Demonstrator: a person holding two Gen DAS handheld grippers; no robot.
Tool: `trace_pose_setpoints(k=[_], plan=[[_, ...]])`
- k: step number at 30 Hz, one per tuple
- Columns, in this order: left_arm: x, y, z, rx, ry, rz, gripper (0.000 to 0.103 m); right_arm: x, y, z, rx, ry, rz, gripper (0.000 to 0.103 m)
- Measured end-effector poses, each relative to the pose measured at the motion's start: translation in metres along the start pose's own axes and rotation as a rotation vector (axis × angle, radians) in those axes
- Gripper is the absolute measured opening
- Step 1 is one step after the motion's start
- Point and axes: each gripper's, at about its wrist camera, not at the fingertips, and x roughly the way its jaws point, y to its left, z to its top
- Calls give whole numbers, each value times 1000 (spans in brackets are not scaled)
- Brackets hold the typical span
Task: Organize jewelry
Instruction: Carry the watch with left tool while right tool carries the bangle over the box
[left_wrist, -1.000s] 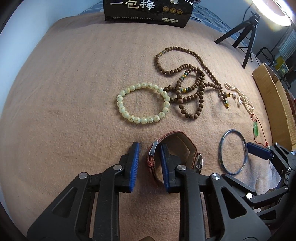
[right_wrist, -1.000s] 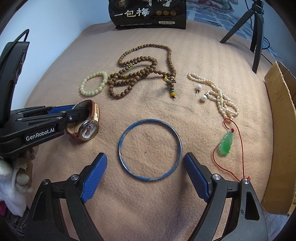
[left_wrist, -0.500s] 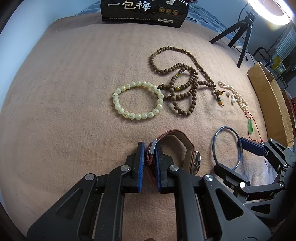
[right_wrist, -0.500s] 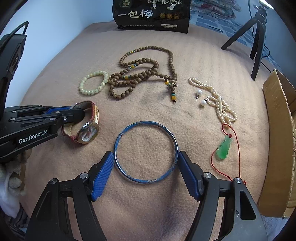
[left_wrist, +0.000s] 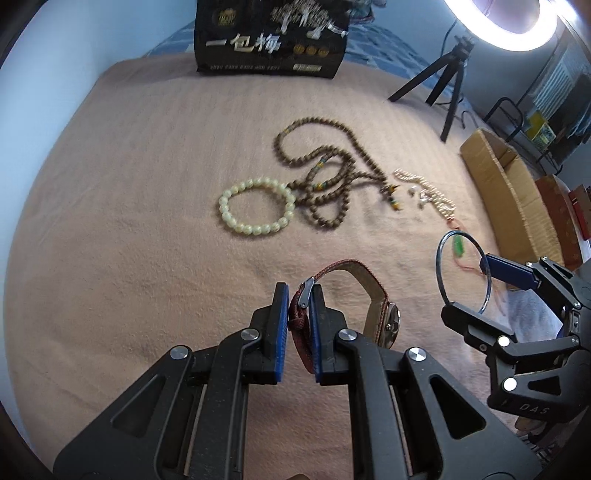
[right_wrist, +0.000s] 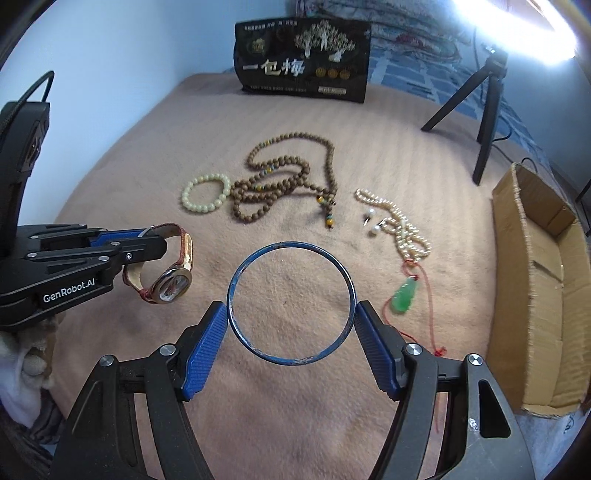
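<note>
Left gripper (left_wrist: 299, 325) is nearly closed, clamping; right gripper (right_wrist: 291, 347) is spread wide, gripping.

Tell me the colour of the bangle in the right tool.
Blue bangle, clearest in the right wrist view.

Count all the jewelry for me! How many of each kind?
Bead bracelet: 1
Wooden bead necklace: 1
Pearl strand: 1
Pearl earrings: 2
Jade pendant: 1
Blue bangle: 1
Watch: 1
Total: 8

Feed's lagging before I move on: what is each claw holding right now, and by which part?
Left claw grips the watch by its red strap near the buckle. Right claw squeezes the blue bangle across its outer rim, one finger on each side.
</note>
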Motion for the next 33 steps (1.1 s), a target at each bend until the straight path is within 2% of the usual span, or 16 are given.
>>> trace_pose_setpoints(k=[9,18,27,33], plan=[[-24,-42,4,28,-54,-64,9,-45,-35,-6,43,-53,-17,70],[-27,-112,15,102,-77,-134,9,-86,-109,-10,147,-107,-84,70],[-22,-181,29,170,-93,-193,9,-106,-179,-19,216,-123,-168,70],[-12,-220,37,206,-95,-218,9,-102,-218,-23,271,-120,-196,70]])
